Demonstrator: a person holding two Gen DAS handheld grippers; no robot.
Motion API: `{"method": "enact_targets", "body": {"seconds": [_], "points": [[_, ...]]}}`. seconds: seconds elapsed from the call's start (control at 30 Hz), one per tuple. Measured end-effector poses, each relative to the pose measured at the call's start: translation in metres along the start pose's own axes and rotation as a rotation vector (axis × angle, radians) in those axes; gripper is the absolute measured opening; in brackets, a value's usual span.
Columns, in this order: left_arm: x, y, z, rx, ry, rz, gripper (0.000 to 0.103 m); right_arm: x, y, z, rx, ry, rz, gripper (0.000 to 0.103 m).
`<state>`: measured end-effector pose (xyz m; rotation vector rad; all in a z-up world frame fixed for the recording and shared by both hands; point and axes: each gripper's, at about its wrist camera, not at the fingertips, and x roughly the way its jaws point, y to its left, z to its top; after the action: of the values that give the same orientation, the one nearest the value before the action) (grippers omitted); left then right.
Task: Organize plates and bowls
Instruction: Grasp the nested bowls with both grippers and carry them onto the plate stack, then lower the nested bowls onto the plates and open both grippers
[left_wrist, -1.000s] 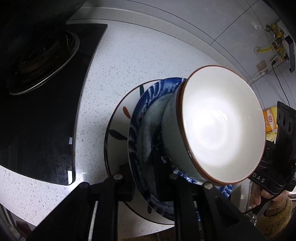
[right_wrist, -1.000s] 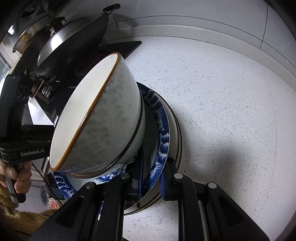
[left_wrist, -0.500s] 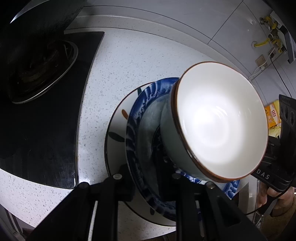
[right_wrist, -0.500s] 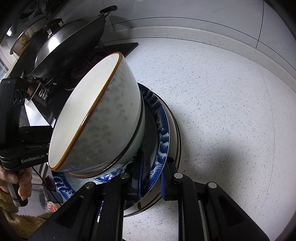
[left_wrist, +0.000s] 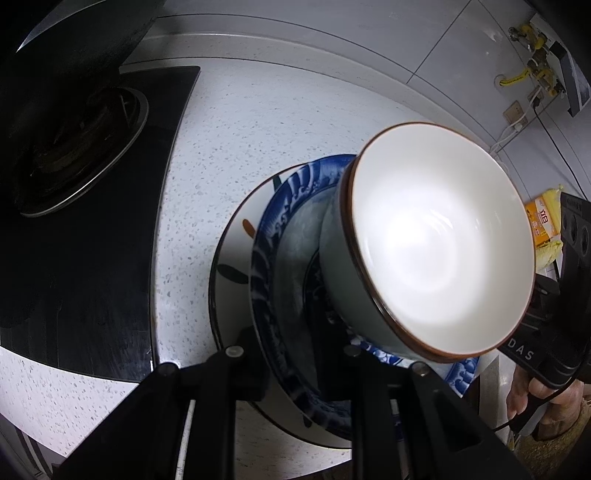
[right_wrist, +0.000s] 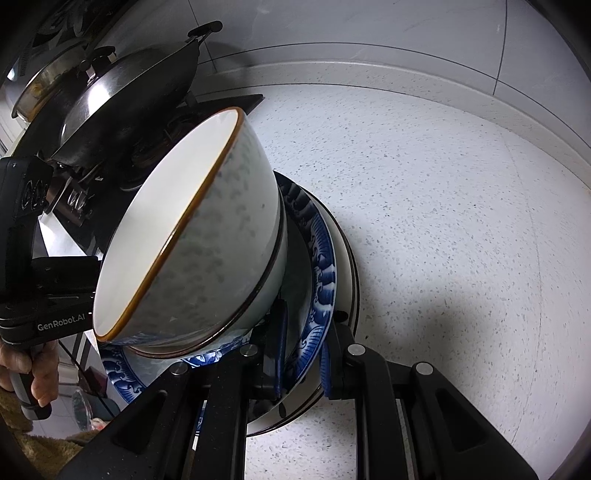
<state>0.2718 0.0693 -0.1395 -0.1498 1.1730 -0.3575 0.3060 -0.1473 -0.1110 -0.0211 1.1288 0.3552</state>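
A white bowl with a brown rim (left_wrist: 439, 240) (right_wrist: 177, 229) sits nested in a second bowl (right_wrist: 275, 273). Both stand tilted on a blue wave-patterned plate (left_wrist: 280, 221) (right_wrist: 325, 266). Under that lies a white plate with leaf marks (left_wrist: 232, 251) (right_wrist: 351, 273). My left gripper (left_wrist: 291, 350) is shut on the near rim of the two plates. My right gripper (right_wrist: 303, 350) is shut on the opposite rim, one blue pad inside the blue plate and one under the white plate. Whether the stack touches the counter is unclear.
The speckled white countertop (left_wrist: 258, 122) (right_wrist: 443, 221) runs back to a tiled wall. A black stove (left_wrist: 74, 240) lies to the left, with a lidded wok (right_wrist: 129, 92) on it. A yellow package (left_wrist: 543, 225) and a wall socket with cables (left_wrist: 517, 110) are at the right. A hand (right_wrist: 33, 369) holds the other gripper's handle.
Both views have tilted a little. The stack stays gripped between both grippers, and the bowls have not shifted on the plates.
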Motion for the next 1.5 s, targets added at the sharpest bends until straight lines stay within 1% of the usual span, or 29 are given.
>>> {"method": "enact_targets", "body": {"seconds": [0.13,0.23,0.3,0.4,0.47,0.5,0.53,0.57,0.7,0.8,0.83,0.93,1.03,1.23,1.5], "points": [[0.000,0.001,0.000,-0.003,-0.005,-0.002,0.019,-0.001,0.005,-0.003,0.014,-0.014,-0.021,0.015],[-0.001,0.002,-0.001,-0.005,-0.014,-0.001,0.019,-0.002,0.003,-0.005,0.036,-0.021,-0.011,0.015],[-0.006,0.000,-0.002,-0.011,-0.044,0.014,0.019,-0.006,0.002,-0.005,0.034,-0.035,-0.016,0.015],[-0.018,-0.002,0.001,-0.010,-0.100,0.049,0.021,-0.013,0.002,-0.003,0.016,-0.052,-0.029,0.018],[-0.027,-0.002,0.002,-0.015,-0.131,0.087,0.029,-0.016,0.001,-0.002,0.008,-0.060,-0.033,0.022],[-0.029,-0.001,0.002,-0.017,-0.139,0.098,0.031,-0.018,0.001,-0.001,0.004,-0.067,-0.040,0.023],[-0.032,-0.001,0.002,-0.023,-0.147,0.111,0.034,-0.020,0.000,-0.001,-0.001,-0.074,-0.052,0.028],[-0.034,0.000,0.001,-0.032,-0.153,0.118,0.035,-0.023,0.000,-0.001,-0.003,-0.084,-0.061,0.031],[-0.048,0.003,-0.006,-0.063,-0.204,0.144,0.035,-0.034,0.000,-0.005,-0.012,-0.120,-0.094,0.041],[-0.058,0.003,-0.014,-0.073,-0.231,0.152,0.040,-0.045,0.000,-0.009,-0.011,-0.162,-0.110,0.050],[-0.060,0.004,-0.017,-0.084,-0.237,0.152,0.043,-0.049,0.001,-0.010,-0.012,-0.176,-0.114,0.051],[-0.068,0.004,-0.027,-0.111,-0.253,0.162,0.044,-0.060,0.005,-0.014,-0.025,-0.212,-0.120,0.052],[-0.077,0.003,-0.040,-0.144,-0.267,0.157,0.044,-0.071,0.011,-0.020,-0.042,-0.243,-0.127,0.057],[-0.098,-0.005,-0.062,-0.174,-0.304,0.171,0.044,-0.087,0.021,-0.035,-0.083,-0.284,-0.149,0.061],[-0.120,-0.019,-0.094,-0.197,-0.329,0.204,0.044,-0.097,0.023,-0.056,-0.079,-0.321,-0.132,0.062]]}}
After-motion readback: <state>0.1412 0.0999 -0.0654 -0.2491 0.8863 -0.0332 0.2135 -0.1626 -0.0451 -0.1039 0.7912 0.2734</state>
